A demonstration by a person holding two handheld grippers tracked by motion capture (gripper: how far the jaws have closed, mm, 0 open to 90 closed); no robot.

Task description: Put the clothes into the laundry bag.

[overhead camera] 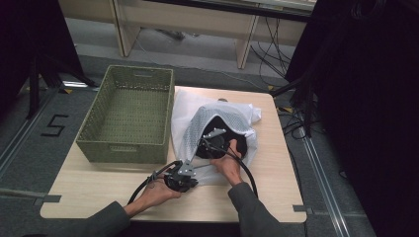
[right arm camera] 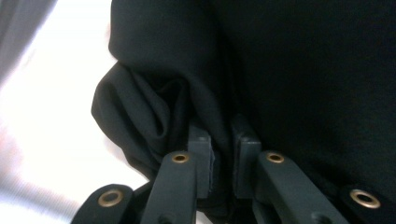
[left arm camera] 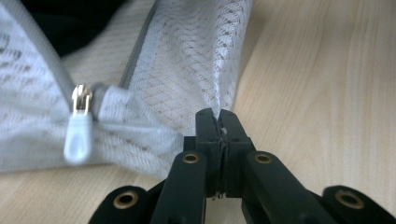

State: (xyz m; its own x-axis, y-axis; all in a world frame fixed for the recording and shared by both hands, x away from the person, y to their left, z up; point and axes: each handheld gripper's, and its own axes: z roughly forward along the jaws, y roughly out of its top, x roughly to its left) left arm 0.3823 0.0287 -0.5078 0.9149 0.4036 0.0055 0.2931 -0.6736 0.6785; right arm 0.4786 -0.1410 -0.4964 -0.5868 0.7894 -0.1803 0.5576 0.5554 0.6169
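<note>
You sit at a light wooden table (overhead camera: 123,185) with rounded corners, its pale grain lit evenly from above. Around it lies grey carpet floor (overhead camera: 29,158); to your left, a black number five (overhead camera: 54,125) is taped on it. Metal floor rails (overhead camera: 321,182) run along both sides. Black curtains (overhead camera: 365,108) hang at the far left and right. Ahead stands a beige desk (overhead camera: 188,19), with dark cables (overhead camera: 274,42) trailing beneath it.

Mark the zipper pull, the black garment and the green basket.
zipper pull (left arm camera: 77,135), left gripper view, on its white tab.
black garment (right arm camera: 289,70), right gripper view, on its smooth upper cloth.
green basket (overhead camera: 126,147), high view, on its near wall.
</note>
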